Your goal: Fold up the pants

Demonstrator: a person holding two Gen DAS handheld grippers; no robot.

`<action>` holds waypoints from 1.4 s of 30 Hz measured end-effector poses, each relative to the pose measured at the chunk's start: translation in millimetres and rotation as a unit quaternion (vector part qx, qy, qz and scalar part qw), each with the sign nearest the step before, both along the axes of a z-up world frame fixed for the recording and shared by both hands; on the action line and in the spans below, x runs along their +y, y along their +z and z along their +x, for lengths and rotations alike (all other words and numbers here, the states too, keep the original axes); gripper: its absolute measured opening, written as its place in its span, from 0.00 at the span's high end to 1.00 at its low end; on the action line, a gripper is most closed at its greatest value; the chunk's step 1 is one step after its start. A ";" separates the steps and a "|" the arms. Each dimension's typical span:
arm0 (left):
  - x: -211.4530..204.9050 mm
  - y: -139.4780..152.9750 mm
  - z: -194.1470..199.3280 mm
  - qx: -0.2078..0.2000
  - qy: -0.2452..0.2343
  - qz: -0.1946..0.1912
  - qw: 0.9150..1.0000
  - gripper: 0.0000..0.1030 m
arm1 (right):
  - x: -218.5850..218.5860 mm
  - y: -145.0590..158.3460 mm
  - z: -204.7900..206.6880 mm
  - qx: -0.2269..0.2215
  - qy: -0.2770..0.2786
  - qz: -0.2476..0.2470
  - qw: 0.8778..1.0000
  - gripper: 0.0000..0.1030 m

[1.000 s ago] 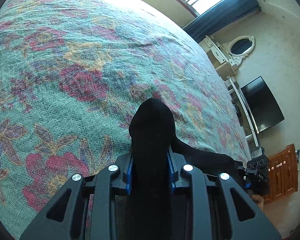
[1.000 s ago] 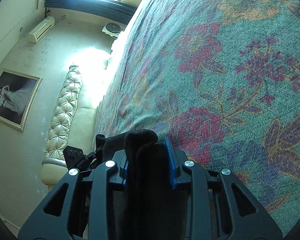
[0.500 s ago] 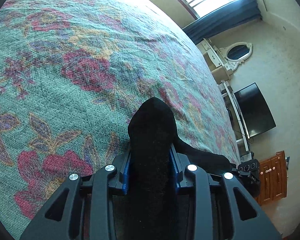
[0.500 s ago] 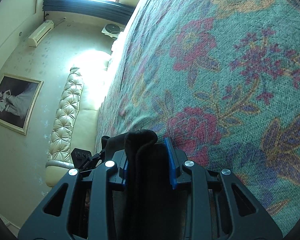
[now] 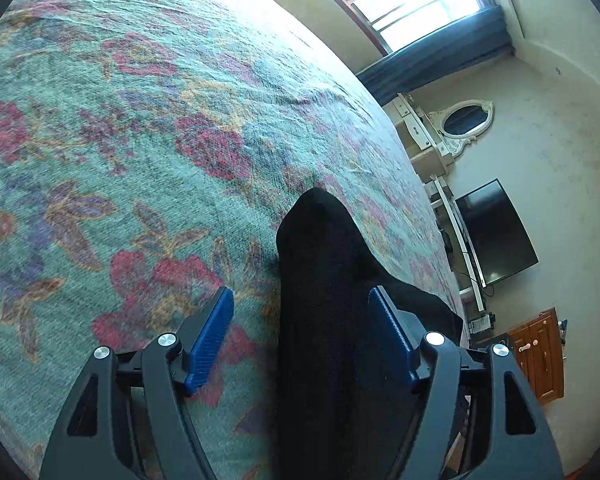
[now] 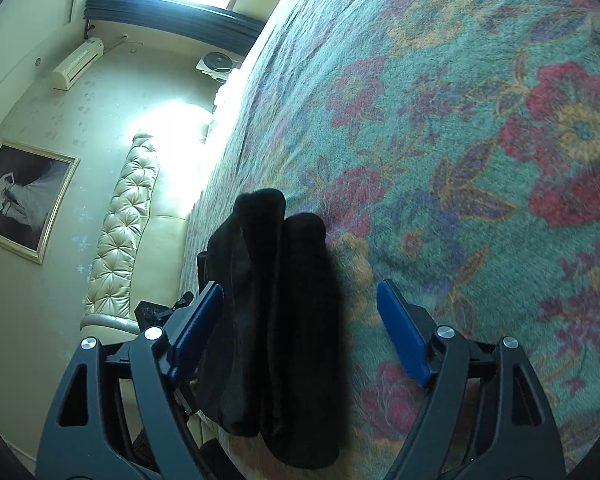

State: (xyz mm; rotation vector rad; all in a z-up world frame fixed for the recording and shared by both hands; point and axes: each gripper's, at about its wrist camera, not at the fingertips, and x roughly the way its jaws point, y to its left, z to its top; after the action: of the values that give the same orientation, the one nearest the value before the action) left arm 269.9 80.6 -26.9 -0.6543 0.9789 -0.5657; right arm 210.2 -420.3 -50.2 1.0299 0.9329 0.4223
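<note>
The black pants [image 5: 320, 280] lie bunched in a narrow fold on the floral bedspread [image 5: 140, 152]. My left gripper [image 5: 301, 292] straddles one end of them, and its jaws are opening. The left blue pad [image 5: 212, 332] stands clear of the cloth, while the right pad [image 5: 392, 336] sits close beside it. In the right wrist view the other end of the pants [image 6: 276, 300] rests in thick folds on the bedspread [image 6: 460, 120]. My right gripper [image 6: 300, 285] is around that end with its jaws opening, both blue pads off the fabric.
The bed's edge runs along the right of the left wrist view, with a TV [image 5: 494, 232], a mirror dresser [image 5: 452, 128] and a wooden cabinet [image 5: 540, 356] beyond. A tufted headboard [image 6: 120, 232], a framed picture [image 6: 20, 196] and an air conditioner [image 6: 76, 64] line the other wall.
Both grippers have gone from shut on the black pants to spread wide. The fabric has dropped from the pads onto the bedspread, and both views have shifted slightly.
</note>
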 end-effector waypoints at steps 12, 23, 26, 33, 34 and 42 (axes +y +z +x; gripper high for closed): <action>12.2 -5.1 -121.0 0.035 0.013 -0.048 0.998 0.25 | 39.9 -2.9 -59.8 -0.005 0.019 0.033 0.999 0.17; -19.7 -7.5 -129.6 0.035 0.044 -0.070 0.996 0.29 | 54.4 -13.5 -59.5 0.021 0.017 0.018 0.999 0.53; -23.8 -11.2 -128.7 0.041 0.049 -0.035 0.997 0.48 | 50.3 -19.1 -62.1 0.020 0.017 0.030 0.999 0.61; -17.7 -10.4 -139.1 0.022 0.052 -0.012 0.998 0.59 | 37.8 -25.8 -64.5 0.013 0.021 0.046 0.999 0.67; -17.4 -11.3 -144.0 0.019 0.054 -0.009 0.998 0.60 | 36.2 -26.3 -65.1 0.012 0.021 0.047 0.999 0.67; -19.1 -6.5 -145.2 0.018 0.057 0.001 0.998 0.62 | 31.0 -26.6 -65.5 0.010 0.021 0.044 0.999 0.68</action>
State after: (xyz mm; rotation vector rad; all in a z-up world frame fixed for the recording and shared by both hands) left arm 124.7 61.5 -33.4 -0.7160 0.9700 -0.4535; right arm 144.7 -389.3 -76.8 1.0974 0.9632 0.4920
